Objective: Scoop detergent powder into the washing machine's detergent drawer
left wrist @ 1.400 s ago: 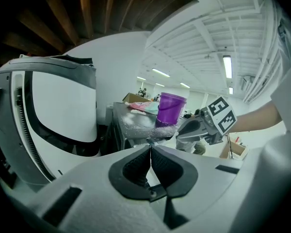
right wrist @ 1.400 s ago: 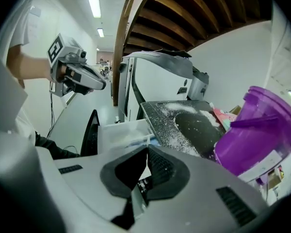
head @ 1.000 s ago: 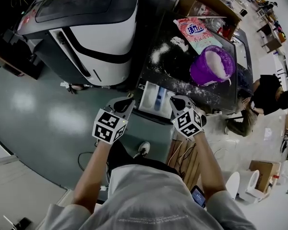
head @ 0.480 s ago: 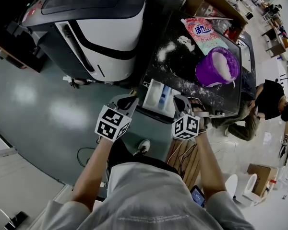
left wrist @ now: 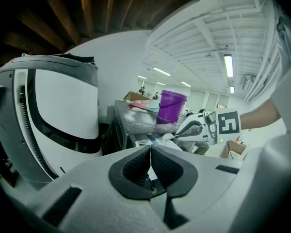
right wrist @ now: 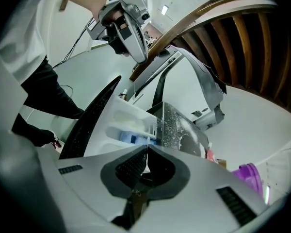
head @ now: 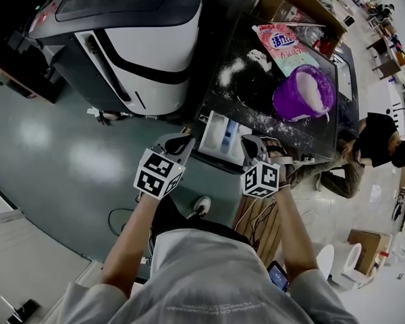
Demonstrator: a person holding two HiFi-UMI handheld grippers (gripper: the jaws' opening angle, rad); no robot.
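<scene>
So, drawer [head: 221,135]: pulled out at the front of the washing machine [head: 253,98], between the two grippers; white with a blue part.
Bucket [head: 302,93]: purple, on the machine top, holding white powder [head: 312,88].
Left gripper [head: 181,142]: jaws pressed together, nothing in them.
Right gripper [head: 250,144]: jaws clenched, empty, just beside the drawer.
Change: both grippers sit where they were half a second ago.
Hard to make out: whether any powder lies in the drawer's compartments.

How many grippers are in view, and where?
2. The left gripper is just left of the open detergent drawer; the right gripper is at its right front corner. None seems hidden.
</scene>
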